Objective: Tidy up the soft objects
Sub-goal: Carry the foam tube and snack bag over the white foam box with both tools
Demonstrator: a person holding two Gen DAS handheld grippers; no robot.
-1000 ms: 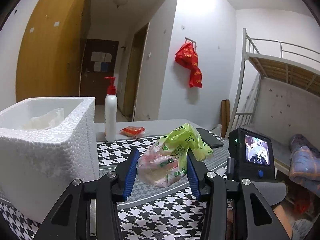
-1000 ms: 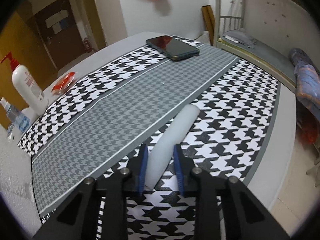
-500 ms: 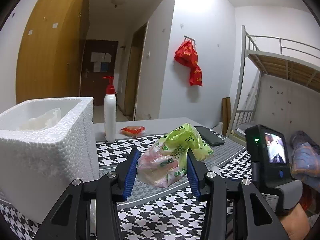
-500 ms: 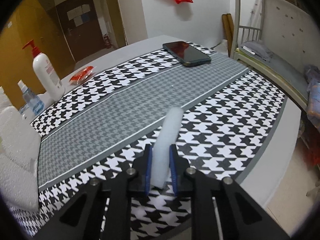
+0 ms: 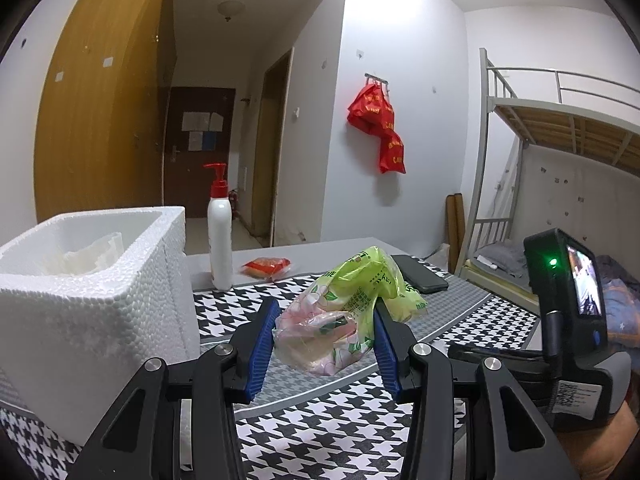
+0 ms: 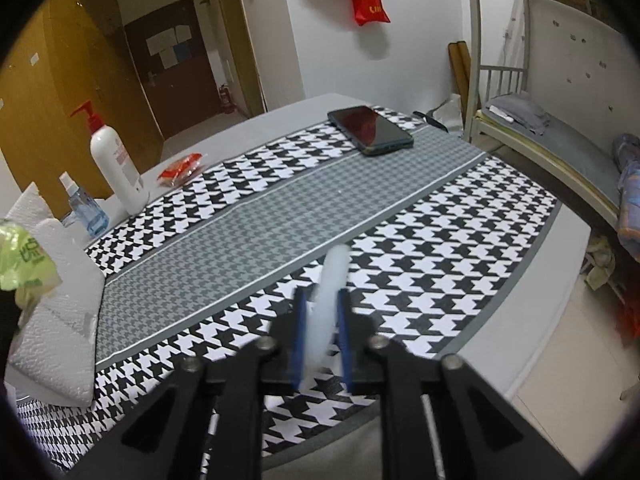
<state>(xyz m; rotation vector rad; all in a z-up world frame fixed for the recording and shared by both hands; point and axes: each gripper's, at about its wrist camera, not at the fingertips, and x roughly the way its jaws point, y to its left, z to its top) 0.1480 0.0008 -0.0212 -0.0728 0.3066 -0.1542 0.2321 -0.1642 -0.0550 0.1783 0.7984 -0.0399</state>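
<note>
Left wrist view: left tongs (image 5: 325, 338) part-open, blue pads pressed on a crumpled plastic bag (image 5: 344, 312), green above, pink-flowered below, held clear of the houndstooth tabletop (image 5: 320, 432). Styrofoam box (image 5: 92, 300) at 9 o'clock of the bag, open-topped, white wrapping already inside. Pump bottle (image 5: 219, 236) at 11 o'clock, small red packet (image 5: 266, 267) just right of it. Risks: loose film slipping through the pads on the way over; green top catching the box rim and spilling out.

Right wrist view: right tongs (image 6: 322, 336) closing, nearly shut, squeezing a white foam strip (image 6: 327, 300) that sticks out toward 12 o'clock, apparently lifted off the cloth, though blur leaves that unsure. Phone (image 6: 370, 130) far off at 12 o'clock. Risks: long free end drooping or pivoting in a narrow pinch; over-squeezing creasing the foam; both hands converging on one box, so collision likely unless staggered.
</note>
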